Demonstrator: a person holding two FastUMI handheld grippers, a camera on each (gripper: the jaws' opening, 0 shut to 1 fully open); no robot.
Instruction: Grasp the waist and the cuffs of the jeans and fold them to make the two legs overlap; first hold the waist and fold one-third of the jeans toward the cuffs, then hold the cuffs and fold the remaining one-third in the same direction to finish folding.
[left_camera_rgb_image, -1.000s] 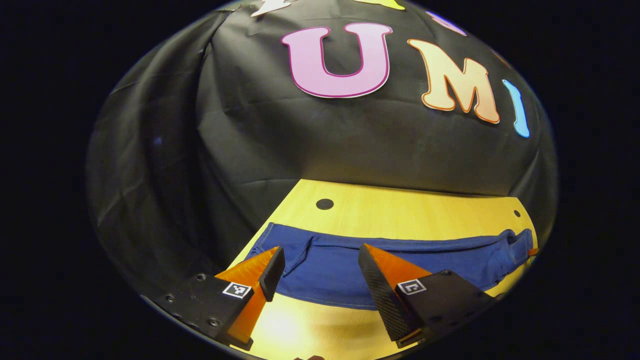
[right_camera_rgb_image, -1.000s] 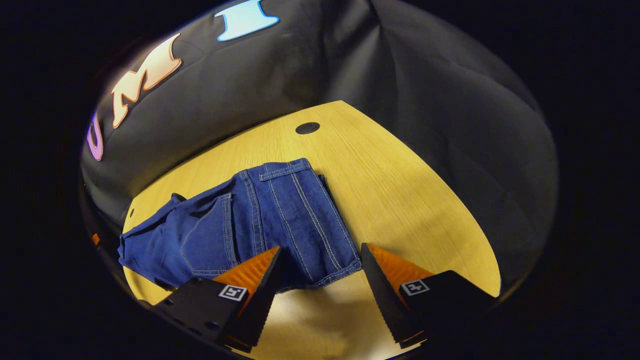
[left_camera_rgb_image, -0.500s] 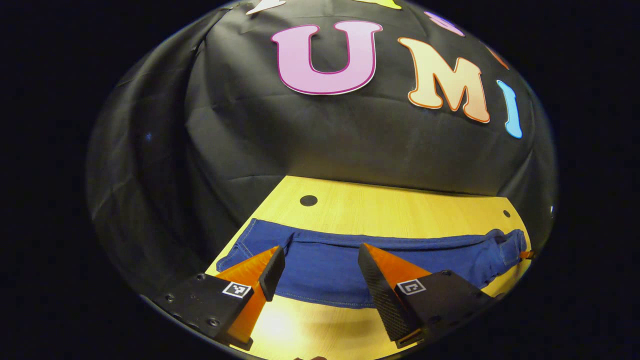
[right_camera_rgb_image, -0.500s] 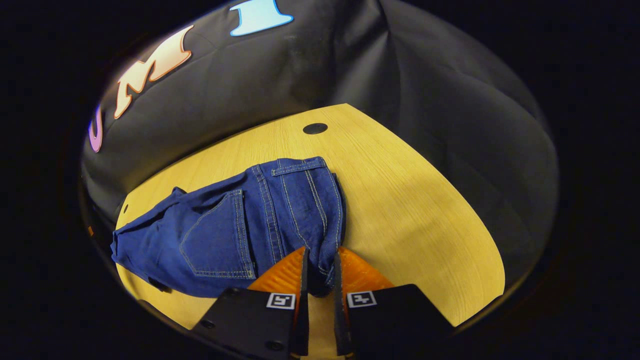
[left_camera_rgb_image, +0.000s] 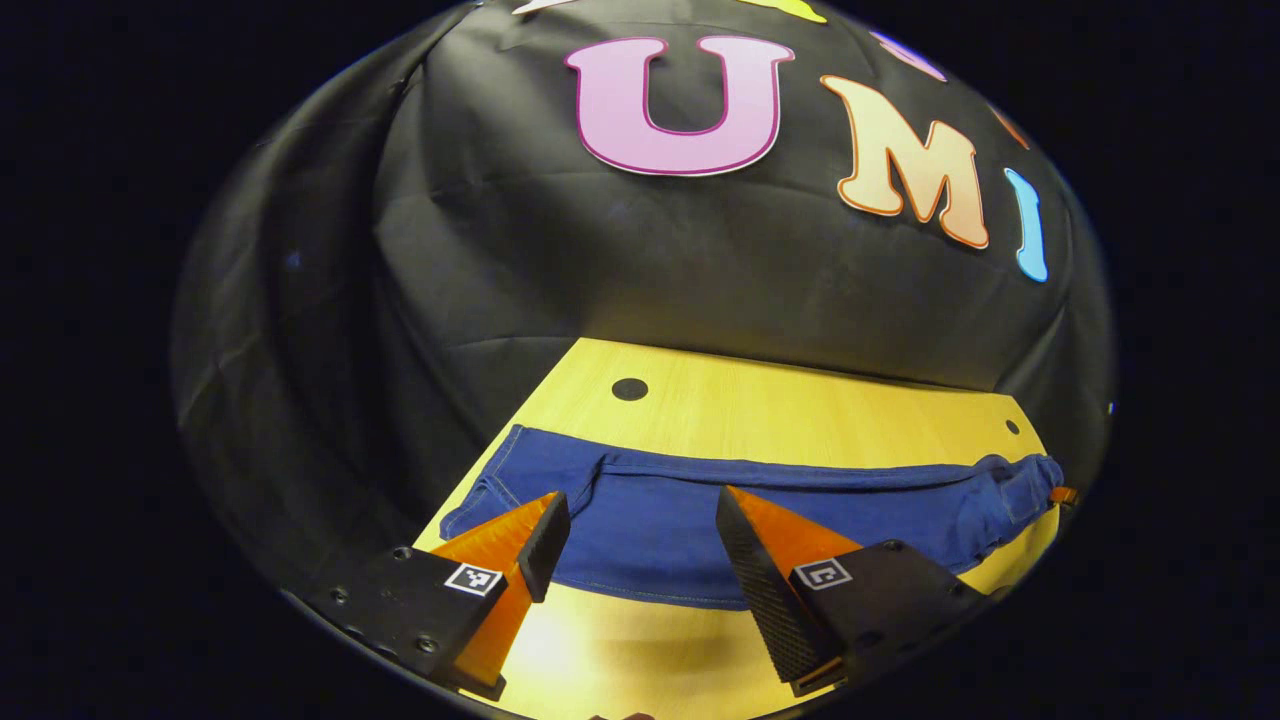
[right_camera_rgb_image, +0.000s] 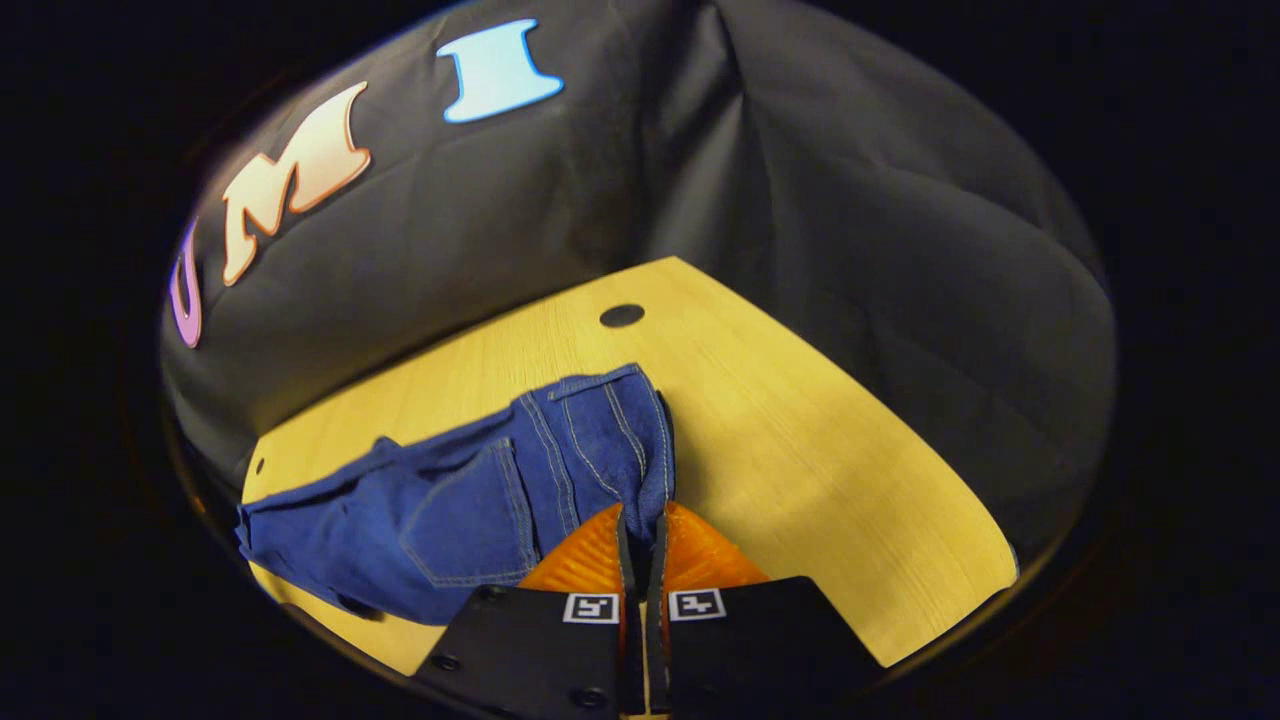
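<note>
Jeans: the blue jeans (left_camera_rgb_image: 700, 510) lie on the yellow wooden table (left_camera_rgb_image: 800, 410). In the left gripper view their long axis runs across the picture from 9 o'clock to 3 o'clock, a flat band of denim.
Cuff end: in the left gripper view the cuffs (left_camera_rgb_image: 490, 490) point to 9 o'clock, at the table's edge by the black cloth wall (left_camera_rgb_image: 480, 270).
Waist end: in the left gripper view the far end at 3 o'clock is bunched and lifted a little off the wood. In the right gripper view the waist (right_camera_rgb_image: 640, 470) comes down to 6 o'clock, and the legs trail away toward 9 o'clock, with a back pocket (right_camera_rgb_image: 475, 520) facing up.
Left gripper: the left gripper (left_camera_rgb_image: 640, 545) hangs over the near edge of the denim with its jaws wide apart; whether the tips touch the cloth I cannot tell. The orange fingers (left_camera_rgb_image: 500, 545) stand either side of the leg cloth.
Right gripper: the right gripper (right_camera_rgb_image: 641, 530) has its jaws drawn narrow, pinching a fold of the waist between both fingers, the denim rising in a ridge toward 12 o'clock.
Table: a dark round hole (right_camera_rgb_image: 621, 316) sits beyond the jeans at 12 o'clock in the right gripper view, well apart from the cloth.
</note>
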